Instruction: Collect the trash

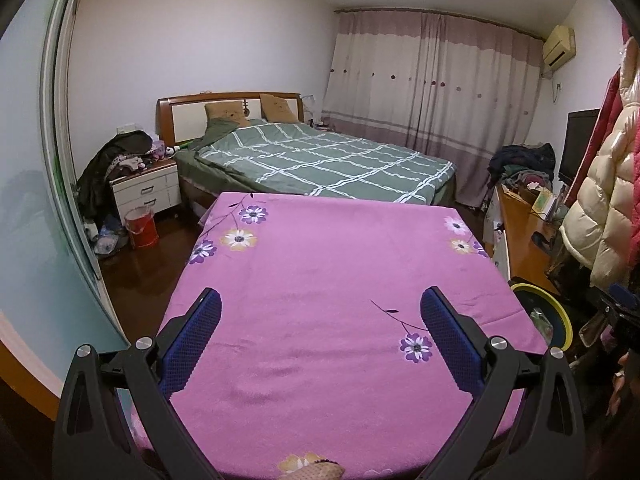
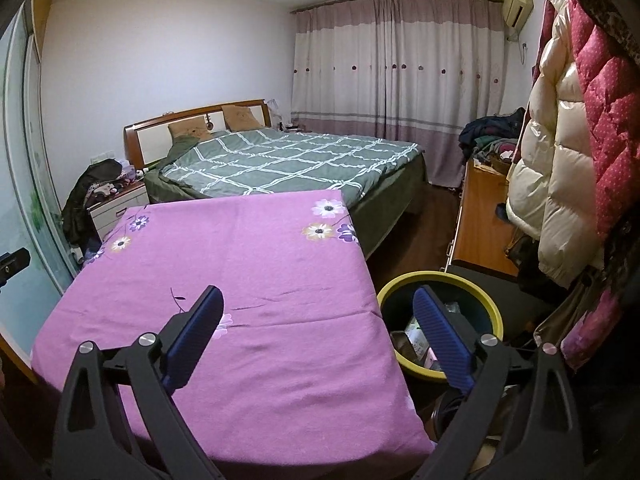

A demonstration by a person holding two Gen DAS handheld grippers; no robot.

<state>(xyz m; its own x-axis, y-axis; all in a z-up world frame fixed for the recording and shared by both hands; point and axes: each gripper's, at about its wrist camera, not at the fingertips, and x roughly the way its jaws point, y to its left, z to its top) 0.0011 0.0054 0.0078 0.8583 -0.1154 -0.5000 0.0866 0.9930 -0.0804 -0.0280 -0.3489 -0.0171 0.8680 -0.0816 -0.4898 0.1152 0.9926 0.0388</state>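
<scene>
Hovering over purple flowered cloth (image 1: 320, 280) | left gripper (image 1: 320, 312) spread wide, nothing between its pads | right gripper (image 2: 318, 312) released, empty | yellow-rimmed bin (image 2: 460, 280) at 3 o'clock beside the cloth's edge, trash (image 2: 418, 338) lying inside

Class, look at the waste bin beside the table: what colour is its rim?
Yellow. The bin's rim is yellow around a dark inside, clearest in the right wrist view.

Black claw (image 1: 320, 312), blue pads (image 1: 444, 332)
</scene>
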